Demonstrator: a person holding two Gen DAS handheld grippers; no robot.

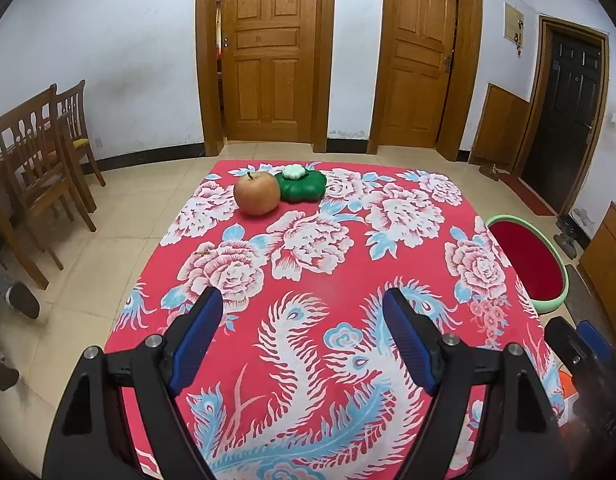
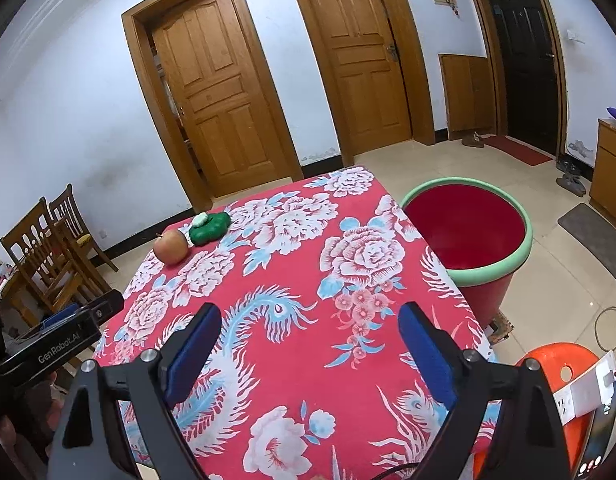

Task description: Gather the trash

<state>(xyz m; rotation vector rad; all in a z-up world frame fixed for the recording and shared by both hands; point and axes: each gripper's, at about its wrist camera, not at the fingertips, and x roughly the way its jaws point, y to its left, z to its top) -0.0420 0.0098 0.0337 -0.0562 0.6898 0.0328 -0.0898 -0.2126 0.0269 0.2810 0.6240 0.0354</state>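
Note:
On the red flowered tablecloth [image 1: 327, 280] [image 2: 292, 360] an apple [image 1: 256, 194] [image 2: 171, 246] sits at the far side. A green flower-shaped thing [image 1: 302, 188] [image 2: 210, 228] touches it, with a small white piece [image 1: 295, 171] on top. A tiny brown scrap [image 1: 204, 254] lies left of centre. A red bin with a green rim [image 1: 523, 256] [image 2: 463, 181] stands on the floor against the table's right edge. My left gripper [image 1: 303, 294] and right gripper [image 2: 309, 308] hover open over the near half of the cloth, nothing between their blue pads. Each gripper shows at the edge of the other's view.
Wooden chairs [image 1: 40, 160] stand left of the table. An orange stool [image 2: 555, 360] with a white power strip [image 2: 583, 396] is at the near right, beside a floor cable. Closed wooden doors line the far wall. A shoe [image 1: 24, 300] lies on the floor at left.

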